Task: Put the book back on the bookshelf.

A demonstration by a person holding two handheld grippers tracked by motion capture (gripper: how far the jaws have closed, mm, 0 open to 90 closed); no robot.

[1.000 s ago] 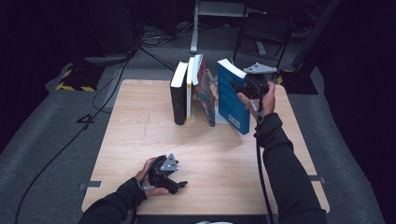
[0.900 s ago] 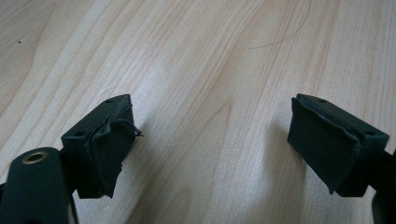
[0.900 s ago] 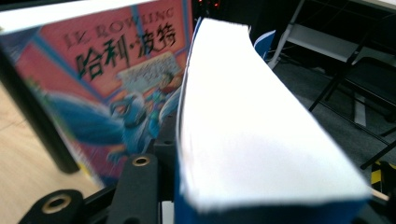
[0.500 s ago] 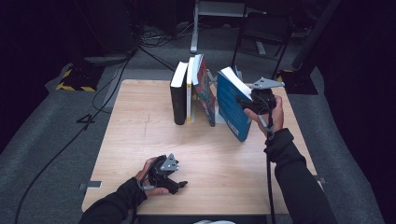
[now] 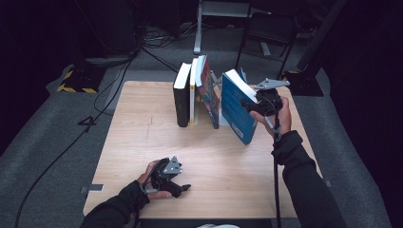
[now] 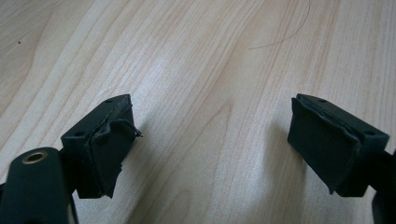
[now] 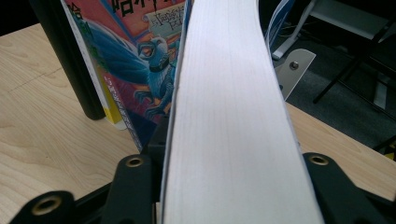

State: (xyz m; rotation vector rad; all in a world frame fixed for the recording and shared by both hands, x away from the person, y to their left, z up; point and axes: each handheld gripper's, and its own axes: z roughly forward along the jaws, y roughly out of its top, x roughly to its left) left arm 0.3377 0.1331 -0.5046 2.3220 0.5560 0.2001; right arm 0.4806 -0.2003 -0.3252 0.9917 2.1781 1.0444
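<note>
A thick blue book (image 5: 235,112) stands tilted on the table (image 5: 142,142), a little to the right of the row of books. My right gripper (image 5: 248,105) is shut on its upper edge. In the right gripper view the white page block (image 7: 233,116) fills the gap between the black jaws of the right gripper (image 7: 233,186). Those jaws have just been opening a little, with the book still between them. My left gripper (image 5: 183,188) rests on the near part of the table. The left gripper (image 6: 219,144) is open, with bare wood between its pads.
Three books stand upright at the back centre: a black one (image 5: 181,102), a white and yellow one (image 5: 193,92), and an illustrated one (image 5: 209,95) leaning beside the blue book. A metal bookend (image 7: 294,65) stands behind them. Cables and chair legs lie on the floor beyond.
The right gripper has drawn the blue book a little away from the row, to the right and toward the near side, and the book now leans more. The left gripper has not moved.
</note>
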